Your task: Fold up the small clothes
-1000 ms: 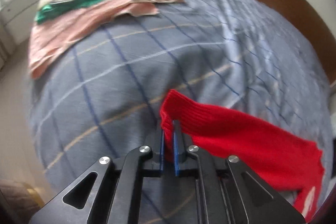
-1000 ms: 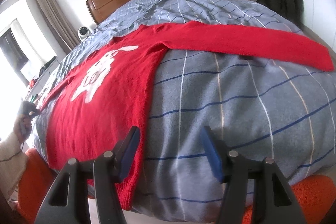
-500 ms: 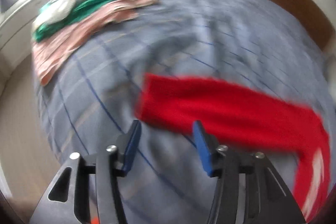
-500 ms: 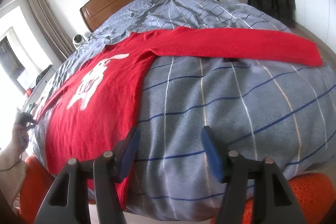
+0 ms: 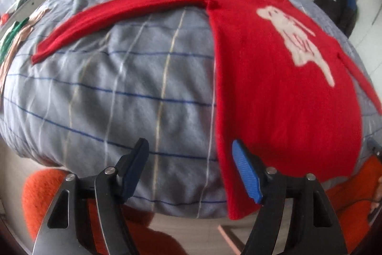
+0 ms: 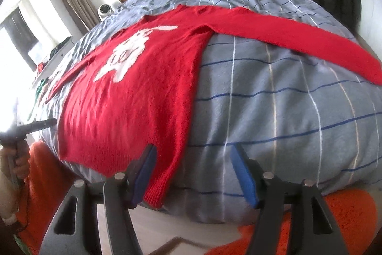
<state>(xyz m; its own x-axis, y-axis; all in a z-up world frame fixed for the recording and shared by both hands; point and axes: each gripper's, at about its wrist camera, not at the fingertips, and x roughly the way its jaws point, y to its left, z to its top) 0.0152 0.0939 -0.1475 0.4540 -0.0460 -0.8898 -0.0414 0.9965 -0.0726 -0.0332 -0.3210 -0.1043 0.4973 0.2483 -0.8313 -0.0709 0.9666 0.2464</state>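
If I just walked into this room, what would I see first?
The big red sweater with a white animal picture would catch your eye first, lying flat on the bed's grey checked bedspread with one long sleeve stretched out sideways. Nearest the cameras, both tools stand with their blue pads apart near the sweater's bottom edge, the left tool and the right tool both opening and gripping nothing. Fuzzy orange fabric shows below the bed's edge.
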